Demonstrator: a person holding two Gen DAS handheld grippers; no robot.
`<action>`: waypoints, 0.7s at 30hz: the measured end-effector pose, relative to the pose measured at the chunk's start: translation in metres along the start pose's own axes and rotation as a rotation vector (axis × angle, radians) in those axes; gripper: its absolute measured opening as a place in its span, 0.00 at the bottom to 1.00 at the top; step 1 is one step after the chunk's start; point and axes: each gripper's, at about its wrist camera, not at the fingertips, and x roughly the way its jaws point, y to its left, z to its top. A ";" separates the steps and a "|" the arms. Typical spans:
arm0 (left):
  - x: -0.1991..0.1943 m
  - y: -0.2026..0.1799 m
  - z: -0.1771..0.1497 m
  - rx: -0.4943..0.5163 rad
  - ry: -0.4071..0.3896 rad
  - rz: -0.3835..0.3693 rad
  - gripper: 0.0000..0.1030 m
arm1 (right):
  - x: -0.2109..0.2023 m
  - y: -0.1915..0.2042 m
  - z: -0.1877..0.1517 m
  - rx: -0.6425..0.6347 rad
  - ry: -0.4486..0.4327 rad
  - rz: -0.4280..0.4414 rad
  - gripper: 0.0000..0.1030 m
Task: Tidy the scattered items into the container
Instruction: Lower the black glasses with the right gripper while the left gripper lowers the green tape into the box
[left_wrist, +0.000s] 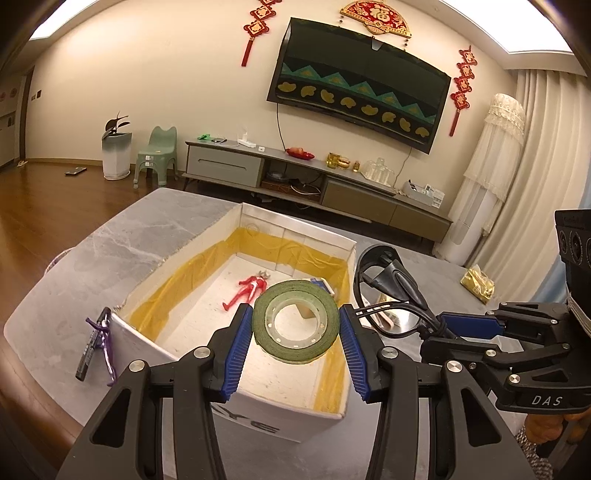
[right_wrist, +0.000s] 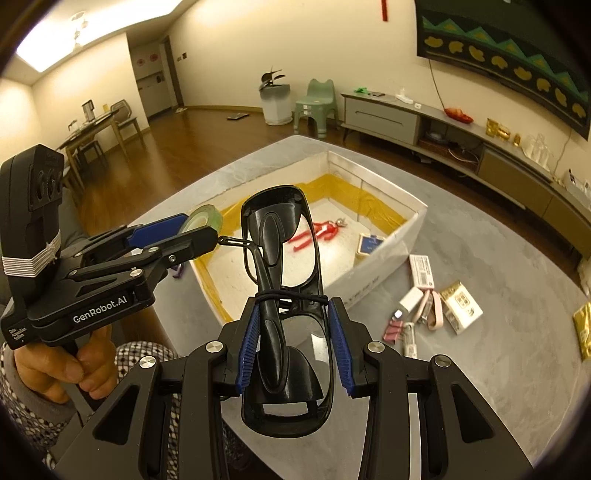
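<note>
Left gripper (left_wrist: 295, 328) pinches a green tape roll (left_wrist: 295, 320) above the white box (left_wrist: 258, 417); right gripper (right_wrist: 295, 343), at its 3 o'clock, clamps folded black glasses (right_wrist: 286, 295).

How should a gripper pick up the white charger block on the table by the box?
Judging by its pose, grip the white charger block across its two long flat sides, coming straight down from above. It lies flat on the table, with pink items close beside it.

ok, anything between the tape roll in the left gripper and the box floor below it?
Nothing visible. The tape roll hangs over bare floor of the box; the red figure lies farther in, and the glasses are off to the right.
</note>
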 end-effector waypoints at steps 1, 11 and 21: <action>0.000 0.002 0.002 -0.001 -0.002 0.001 0.47 | 0.001 0.002 0.003 -0.004 0.000 0.000 0.38; 0.008 0.032 0.018 -0.013 -0.005 0.013 0.47 | 0.022 0.008 0.030 -0.023 0.007 0.002 0.38; 0.027 0.048 0.034 0.026 0.007 0.035 0.47 | 0.055 0.011 0.058 -0.015 0.031 0.018 0.38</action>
